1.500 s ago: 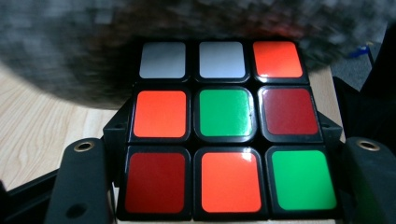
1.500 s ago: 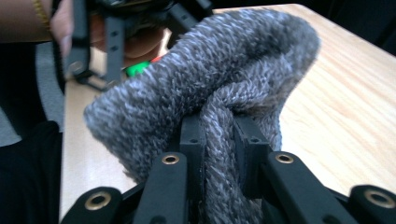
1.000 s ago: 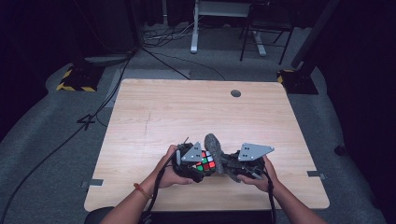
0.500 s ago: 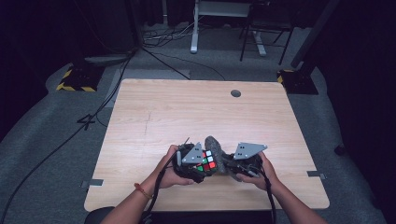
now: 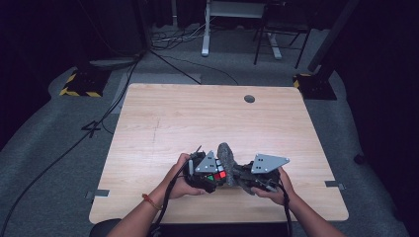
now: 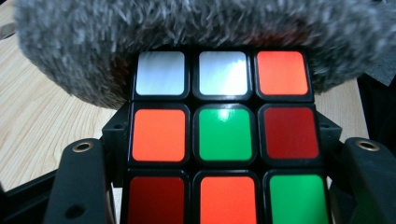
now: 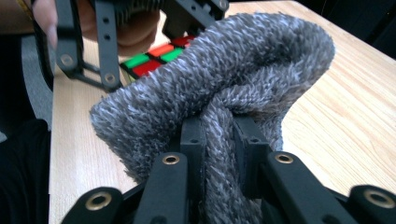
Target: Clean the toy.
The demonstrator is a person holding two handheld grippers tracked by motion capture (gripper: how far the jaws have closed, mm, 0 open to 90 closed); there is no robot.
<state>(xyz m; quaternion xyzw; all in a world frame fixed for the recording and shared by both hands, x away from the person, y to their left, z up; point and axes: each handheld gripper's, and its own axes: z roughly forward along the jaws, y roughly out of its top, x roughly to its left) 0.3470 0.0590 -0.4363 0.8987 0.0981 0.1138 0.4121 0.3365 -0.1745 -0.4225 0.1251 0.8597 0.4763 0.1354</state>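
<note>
Near the table's front edge my left gripper (image 5: pixel 213 177) is shut on a scrambled puzzle cube (image 5: pixel 215 175). In the left gripper view the cube (image 6: pixel 224 140) sits between the jaws with white, orange, green and red stickers facing the camera. A grey fluffy cloth (image 6: pixel 187 42) presses over the cube's top. My right gripper (image 7: pixel 218 140) is shut on that cloth (image 7: pixel 219 88), which bulges above its jaws. From above, the cloth (image 5: pixel 227 160) stands between the two hands, touching the cube (image 7: pixel 156 56), with the right gripper (image 5: pixel 242 177) just right of it.
The light wooden table (image 5: pixel 197 123) has a round cable hole (image 5: pixel 249 98) near its far edge. Beyond it, cables and desk legs (image 5: pixel 205 29) stand on the grey floor. A yellow-black striped base (image 5: pixel 79 84) sits at the far left.
The cloth and the right gripper have shifted slightly against the cube, and the right gripper's grey plate has tilted a little. Both hands stay in the same spot.
</note>
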